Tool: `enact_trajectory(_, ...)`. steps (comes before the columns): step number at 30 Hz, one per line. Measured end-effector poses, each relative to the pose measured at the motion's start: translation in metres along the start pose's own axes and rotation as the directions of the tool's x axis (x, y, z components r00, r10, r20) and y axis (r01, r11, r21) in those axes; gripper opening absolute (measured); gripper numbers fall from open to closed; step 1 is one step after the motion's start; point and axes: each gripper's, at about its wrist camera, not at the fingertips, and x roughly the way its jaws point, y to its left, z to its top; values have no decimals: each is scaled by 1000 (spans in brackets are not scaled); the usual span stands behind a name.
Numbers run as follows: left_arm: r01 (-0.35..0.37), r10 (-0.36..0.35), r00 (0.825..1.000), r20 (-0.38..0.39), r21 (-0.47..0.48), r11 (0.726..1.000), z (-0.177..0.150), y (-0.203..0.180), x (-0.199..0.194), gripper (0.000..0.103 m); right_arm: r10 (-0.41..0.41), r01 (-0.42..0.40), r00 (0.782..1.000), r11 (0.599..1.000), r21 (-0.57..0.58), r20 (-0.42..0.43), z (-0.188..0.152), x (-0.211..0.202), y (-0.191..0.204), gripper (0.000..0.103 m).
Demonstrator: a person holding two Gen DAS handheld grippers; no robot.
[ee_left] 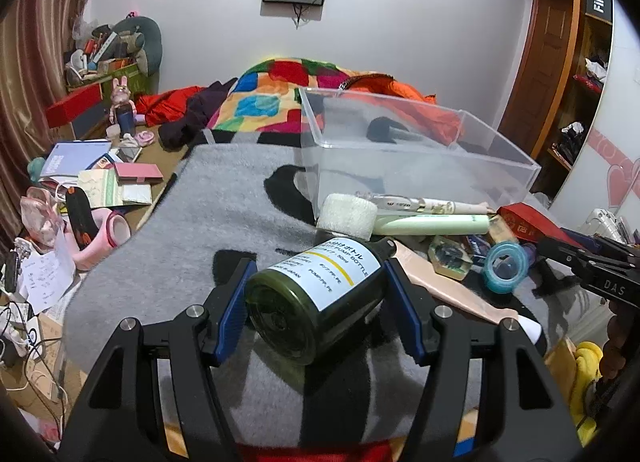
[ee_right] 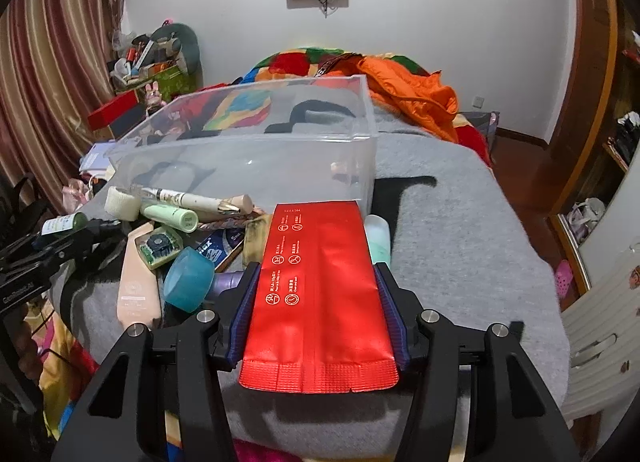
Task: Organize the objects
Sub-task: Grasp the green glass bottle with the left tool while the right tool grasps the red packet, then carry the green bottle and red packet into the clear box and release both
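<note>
We see our left gripper (ee_left: 318,308) closed on a dark green bottle (ee_left: 316,298) with a white label, its blue-padded fingers (ee_left: 232,306) pressing either side and the bottle's base tipped toward the camera, lifted a little above the grey blanket (ee_left: 168,230) that covers the bed. Just past the bottle lies a heap of small things: a white roll (ee_left: 347,216), a pale green tube (ee_left: 432,223), a cream pen-like tube (ee_left: 424,204), a peach tube (ee_left: 448,286), a hexagonal case (ee_left: 450,258) and a turquoise cap (ee_left: 506,265). Behind the heap stands the clear bin (ee_left: 420,166), resting on the blanket; from this view we can make out nothing inside it. Our right gripper (ee_right: 318,314) is closed on a red foil pouch (ee_right: 320,294), the fingers (ee_right: 246,310) squeezing its long edges, the crimped end toward the camera and the far end reaching almost to the bin (ee_right: 256,158). A mint tube (ee_right: 378,238) lies on the blanket (ee_right: 472,246) just beside the pouch on its right. To the left of the pouch we see the same heap: the turquoise cap (ee_right: 188,278), the peach tube (ee_right: 138,286), the hexagonal case (ee_right: 158,248), the green tube (ee_right: 170,217) and the white roll (ee_right: 122,202), all crowded against the bin's near wall. At the far left edge of this view the other gripper (ee_right: 76,238) shows with the bottle (ee_right: 64,224) between its fingers. An orange jacket (ee_right: 412,98) is bunched behind the bin.
</note>
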Motion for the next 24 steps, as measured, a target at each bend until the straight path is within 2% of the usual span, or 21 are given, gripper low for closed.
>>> enact_trajectory(13, 30, -31, 997, 73, 15, 999, 18, -12, -33, 63, 16, -16, 995, 1000, 4, 95, 9, -39, -5, 51)
enact_trajectory(24, 40, -48, 989, 143, 61, 997, 50, -32, -47, 63, 41, -37, 979, 999, -24, 201, 30, -74, 2, 51)
